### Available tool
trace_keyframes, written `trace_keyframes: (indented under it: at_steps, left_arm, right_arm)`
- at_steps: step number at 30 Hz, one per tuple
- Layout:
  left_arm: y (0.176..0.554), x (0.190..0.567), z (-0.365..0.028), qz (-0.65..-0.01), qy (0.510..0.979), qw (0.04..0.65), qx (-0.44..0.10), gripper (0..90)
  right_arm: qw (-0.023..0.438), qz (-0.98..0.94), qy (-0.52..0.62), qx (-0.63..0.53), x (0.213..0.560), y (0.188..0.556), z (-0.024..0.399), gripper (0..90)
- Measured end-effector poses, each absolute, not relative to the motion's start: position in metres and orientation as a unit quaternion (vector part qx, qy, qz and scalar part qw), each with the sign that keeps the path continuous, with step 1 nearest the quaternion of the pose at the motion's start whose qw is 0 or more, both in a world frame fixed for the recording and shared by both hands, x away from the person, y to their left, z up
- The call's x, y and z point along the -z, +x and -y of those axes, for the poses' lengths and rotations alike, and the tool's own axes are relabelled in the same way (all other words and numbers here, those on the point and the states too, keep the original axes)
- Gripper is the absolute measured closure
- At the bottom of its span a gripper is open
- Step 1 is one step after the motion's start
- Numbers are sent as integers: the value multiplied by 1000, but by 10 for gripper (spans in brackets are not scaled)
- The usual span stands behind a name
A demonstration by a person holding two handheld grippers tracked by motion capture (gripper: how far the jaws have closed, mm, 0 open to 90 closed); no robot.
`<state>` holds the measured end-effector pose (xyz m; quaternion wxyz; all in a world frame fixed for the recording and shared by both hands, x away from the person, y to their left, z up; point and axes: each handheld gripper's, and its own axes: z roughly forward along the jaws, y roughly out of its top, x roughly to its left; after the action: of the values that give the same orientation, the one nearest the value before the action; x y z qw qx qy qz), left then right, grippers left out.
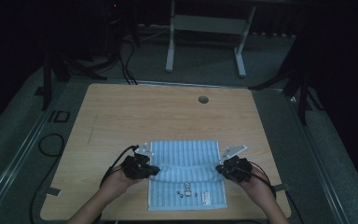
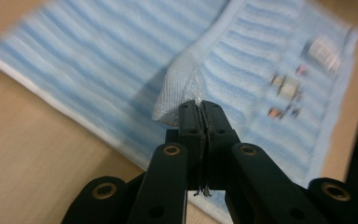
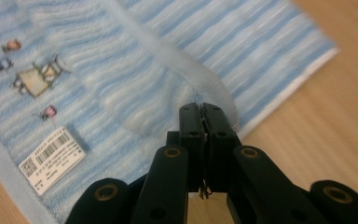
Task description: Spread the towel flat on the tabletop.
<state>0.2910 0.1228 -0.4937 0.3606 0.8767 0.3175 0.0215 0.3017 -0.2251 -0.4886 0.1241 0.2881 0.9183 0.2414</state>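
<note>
The striped towel (image 1: 187, 175) lies flat at the near edge of the table (image 1: 121, 112); the left gripper (image 1: 154, 170) and right gripper (image 1: 220, 169) each have their jaws pressed together on a corner of its folded-over edge. Keep both pinches level and move together so the fold lands square; the blur suggests motion; watch the label (image 3: 51, 158) stays flat.
</note>
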Motion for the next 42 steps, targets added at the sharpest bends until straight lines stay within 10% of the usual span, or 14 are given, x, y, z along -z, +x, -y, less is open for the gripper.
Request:
trace_keyframes:
  at_steps: [3,9,16,35,39,42]
  left_arm:
    - [278,479,-128,-299,875,381,-5,854]
    - [232,486,-132,-230,909,339,81,498]
    - [237,499,-126,-246,908,335,50,455]
    - [284,522,-91,-207,951,225,51,481]
    - [280,521,-94,-221,945,240,30,807]
    - [272,512,-100,-209,944,249,48,816]
  right_arm:
    - [147,-914,282,-253,472,288,226,873]
    - [85,-917,261,-290,464,207,251,654]
    - [95,-915,289,-265,480,224,243,587]
    - [82,-916,303,-249,500,244,243,587]
    - [83,-915,306,-249,501,245,246,587]
    - [85,-913,309,-251,499,244,247,588]
